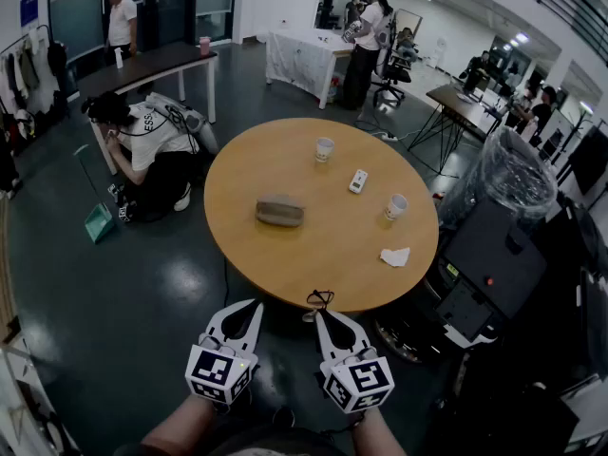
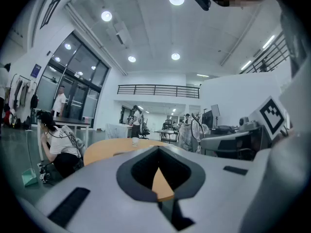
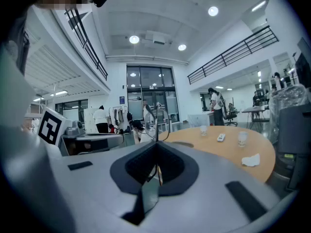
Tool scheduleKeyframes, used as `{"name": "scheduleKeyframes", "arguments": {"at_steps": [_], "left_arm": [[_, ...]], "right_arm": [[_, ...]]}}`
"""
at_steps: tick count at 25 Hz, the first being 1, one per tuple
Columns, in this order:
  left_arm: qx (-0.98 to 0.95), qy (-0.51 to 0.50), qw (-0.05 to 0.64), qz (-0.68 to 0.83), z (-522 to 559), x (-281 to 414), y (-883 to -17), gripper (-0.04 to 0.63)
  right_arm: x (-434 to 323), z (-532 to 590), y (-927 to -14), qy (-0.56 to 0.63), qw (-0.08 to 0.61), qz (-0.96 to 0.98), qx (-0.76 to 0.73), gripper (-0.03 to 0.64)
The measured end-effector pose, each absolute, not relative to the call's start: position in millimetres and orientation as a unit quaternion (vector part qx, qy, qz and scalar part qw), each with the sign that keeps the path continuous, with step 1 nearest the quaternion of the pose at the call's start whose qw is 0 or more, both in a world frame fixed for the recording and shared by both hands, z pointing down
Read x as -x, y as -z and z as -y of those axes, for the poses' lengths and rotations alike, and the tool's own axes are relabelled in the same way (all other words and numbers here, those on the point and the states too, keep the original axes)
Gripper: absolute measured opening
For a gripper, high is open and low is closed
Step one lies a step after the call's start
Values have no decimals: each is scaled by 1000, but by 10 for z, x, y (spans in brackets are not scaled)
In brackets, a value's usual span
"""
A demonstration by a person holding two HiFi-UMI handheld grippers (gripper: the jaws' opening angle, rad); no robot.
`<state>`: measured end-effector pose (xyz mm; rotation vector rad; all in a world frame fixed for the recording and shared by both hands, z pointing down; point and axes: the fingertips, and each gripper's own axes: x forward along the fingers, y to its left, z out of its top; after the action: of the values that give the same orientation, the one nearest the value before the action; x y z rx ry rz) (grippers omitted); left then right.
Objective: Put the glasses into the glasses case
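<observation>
Over near edge of round table (image 1: pixel 285 264), found both grippers held off the surface. Left gripper (image 1: pixel 245 310): jaws shut tip to tip, nothing between. Right gripper (image 1: pixel 321 315): jaws pinched on the glasses (image 1: pixel 320 299), frame sticking up past the tips, right at the near edge and not resting on it. Near table middle, slightly toward left edge: glasses case (image 1: pixel 279 211), looked closed, well apart from both grippers. Toward far edge: paper cup (image 1: pixel 325 148). Toward right edge: second cup (image 1: pixel 396 206), with white remote-like block (image 1: pixel 358 180) between the two cups. Crumpled tissue (image 1: pixel 395 256) lay nearer the near-right edge. Judged task early: glasses in grip, but case untouched, not opened, nothing in it. Remaining: carry glasses across, open case (likely left gripper's job), seat glasses inside.
</observation>
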<state>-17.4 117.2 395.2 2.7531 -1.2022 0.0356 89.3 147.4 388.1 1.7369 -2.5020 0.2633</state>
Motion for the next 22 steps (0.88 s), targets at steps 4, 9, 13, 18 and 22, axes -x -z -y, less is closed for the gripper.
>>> {"name": "scheduleKeyframes", "arguments": {"at_steps": [4,9,13,18,22], "left_arm": [[-914,-14,68,401,-1165,175,-3974,6],[-913,-14,67,402,-1163,175,-3964,6],[-913,-15,68,401,-1162,179,-3974,6],[-913,-16,75,401,-1164,188,-4035,6],[-913,-15,78,400,-1107,242,-4061,6]], "right_arm": [[-888,-1469,-3911,-82,52,818,-568,-11],[-892,-1476,-3913,-80,56,817,-568,-11],[-881,-1462,-3916,-79,60,818,-566,-11],[-887,-1456,-3957,-82,62,816,-569,-11],[-851,-1423,-3972,-87,63,810,-576,-11]]}}
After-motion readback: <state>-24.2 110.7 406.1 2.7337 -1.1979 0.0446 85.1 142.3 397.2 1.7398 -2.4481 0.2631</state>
